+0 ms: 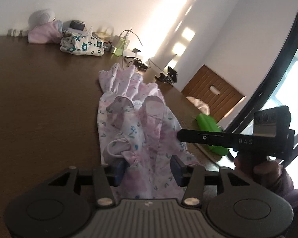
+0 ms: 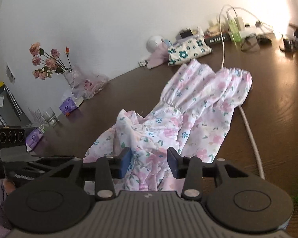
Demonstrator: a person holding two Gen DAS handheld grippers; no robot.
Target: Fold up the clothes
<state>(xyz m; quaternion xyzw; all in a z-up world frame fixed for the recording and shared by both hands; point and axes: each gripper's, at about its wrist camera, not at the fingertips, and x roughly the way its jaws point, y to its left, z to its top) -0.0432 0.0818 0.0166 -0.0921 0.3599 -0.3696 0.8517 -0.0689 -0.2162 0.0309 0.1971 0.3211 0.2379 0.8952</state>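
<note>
Floral dress, pink/white with small blue flowers, lies rumpled on dark wood table, long axis running away from both cameras. Left gripper: blue pads spread apart, fabric bunched between them, not clamped; whether the pads touch cloth can't be told. Right gripper: same, pads wide apart with a raised fold of dress between them, no pinch visible. The near hem is cut off behind the gripper bodies in both views.

In the left view the right gripper shows side-on at the dress's right edge, a hand below it, partly out of frame. In the right view the left gripper is at far left, mostly cropped.

Green object at the table's right edge is half hidden by the gripper; unidentifiable. White cable runs beside the dress, its far end passing under the ruffled hem.

Further left: purple tissue packs, glass, vase of pink roses with crumpled plastic.

Far edge by the wall: floral pouch, pink cloth bundle with white round thing behind, blurry. Chargers and wires tangled, details unreadable. Wooden chair back beyond the table.
</note>
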